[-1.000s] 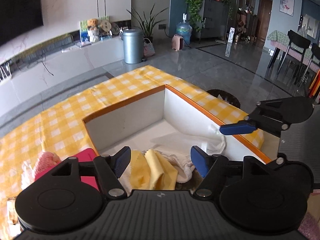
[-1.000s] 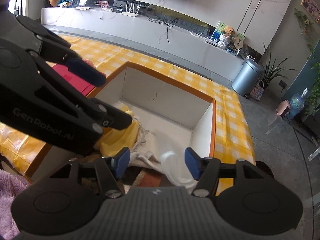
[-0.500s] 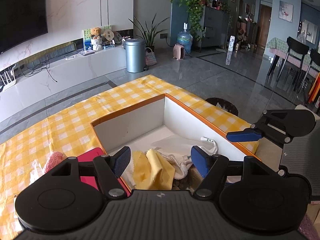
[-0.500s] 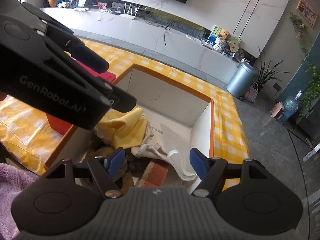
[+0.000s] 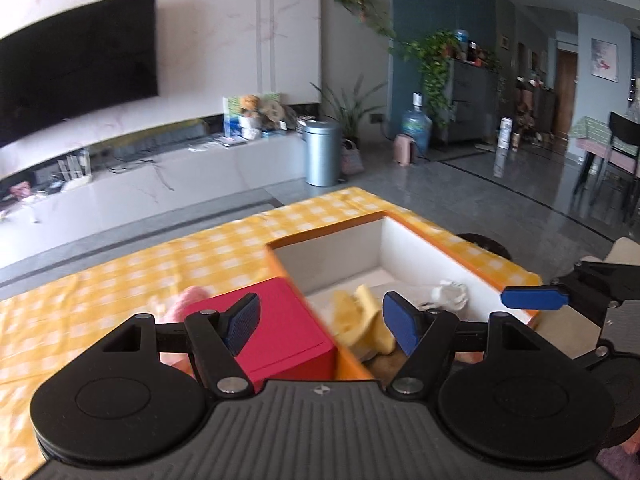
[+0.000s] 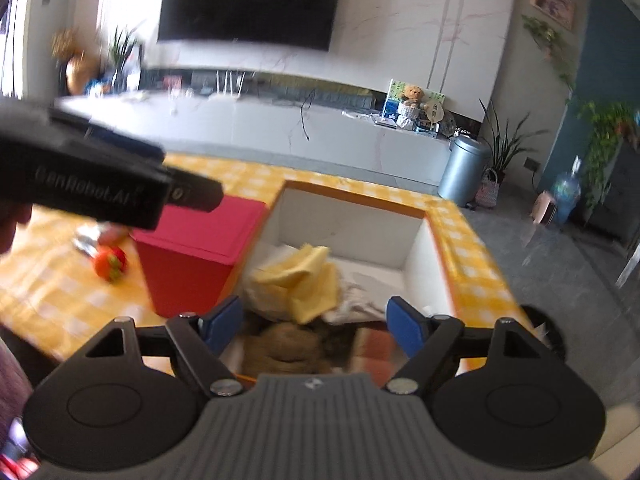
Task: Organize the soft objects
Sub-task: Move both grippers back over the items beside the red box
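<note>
An orange-rimmed white box (image 5: 424, 246) (image 6: 436, 240) sits on the yellow checked table. It holds a yellow cloth (image 5: 366, 320) (image 6: 300, 284), a white cloth (image 5: 450, 292) (image 6: 354, 302) and a brown plush thing (image 6: 288, 350). My left gripper (image 5: 320, 322) is open and empty, raised above the box's near left corner. My right gripper (image 6: 312, 326) is open and empty above the box's near edge. A pink soft item (image 5: 186, 300) lies left of a red box (image 5: 280, 332) (image 6: 200, 248).
A strawberry-like toy (image 6: 110, 264) and a shiny wrapper (image 6: 86, 240) lie on the tablecloth (image 5: 120, 280) left of the red box. The left gripper's body (image 6: 92, 184) crosses the right wrist view at left. Purple fabric (image 6: 12, 380) shows at the near left.
Both grippers have lifted up and back from the box, staying open. More of the room, the red box and the table left of it have come into view.
</note>
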Action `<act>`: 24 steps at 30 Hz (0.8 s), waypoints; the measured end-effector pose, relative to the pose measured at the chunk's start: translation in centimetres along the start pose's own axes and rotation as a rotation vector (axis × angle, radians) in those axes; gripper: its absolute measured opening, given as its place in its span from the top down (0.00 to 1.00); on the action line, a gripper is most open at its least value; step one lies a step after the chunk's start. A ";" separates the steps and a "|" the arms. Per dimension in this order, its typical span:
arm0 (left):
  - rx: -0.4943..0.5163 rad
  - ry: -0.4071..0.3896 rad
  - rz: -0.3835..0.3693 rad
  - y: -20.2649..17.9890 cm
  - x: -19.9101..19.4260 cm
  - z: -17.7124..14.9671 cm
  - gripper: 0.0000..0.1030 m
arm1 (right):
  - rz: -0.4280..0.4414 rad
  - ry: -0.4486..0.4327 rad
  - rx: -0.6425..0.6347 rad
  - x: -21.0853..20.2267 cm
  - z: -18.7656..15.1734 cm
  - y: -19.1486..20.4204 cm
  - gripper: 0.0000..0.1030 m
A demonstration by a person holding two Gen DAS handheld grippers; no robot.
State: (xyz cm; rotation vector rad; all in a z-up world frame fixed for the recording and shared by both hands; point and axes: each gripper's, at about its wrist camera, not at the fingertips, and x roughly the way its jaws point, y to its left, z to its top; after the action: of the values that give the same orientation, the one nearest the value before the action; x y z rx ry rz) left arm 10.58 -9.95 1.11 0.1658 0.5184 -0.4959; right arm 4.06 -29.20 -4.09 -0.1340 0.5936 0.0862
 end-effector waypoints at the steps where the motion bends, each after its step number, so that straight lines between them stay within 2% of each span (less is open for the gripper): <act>1: 0.005 -0.007 0.022 0.2 -0.6 -0.4 0.20 | 0.006 -0.017 0.027 -0.3 -0.2 0.5 0.24; 4: -0.007 -0.019 0.077 1.7 -2.5 -1.6 0.20 | 0.022 -0.048 0.076 -0.7 -0.8 2.4 0.24; 9: -0.096 0.005 0.123 5.4 -4.6 -3.5 0.20 | 0.084 -0.033 0.109 -0.5 -1.2 5.4 0.26; 17: -0.175 0.052 0.203 10.9 -6.8 -6.4 0.21 | 0.142 -0.002 0.069 0.9 -1.2 10.2 0.31; 22: -0.190 0.076 0.236 14.3 -7.7 -8.4 0.21 | 0.170 0.010 0.027 2.3 -0.7 13.0 0.36; 24: -0.189 0.085 0.247 15.1 -7.7 -8.7 0.21 | 0.180 0.013 -0.001 2.9 -0.5 14.1 0.42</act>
State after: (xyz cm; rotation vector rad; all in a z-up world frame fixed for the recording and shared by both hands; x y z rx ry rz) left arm 8.46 8.76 -2.03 0.0684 0.6154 -0.1980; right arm 4.51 -15.24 -7.51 -0.0819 0.6179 0.2600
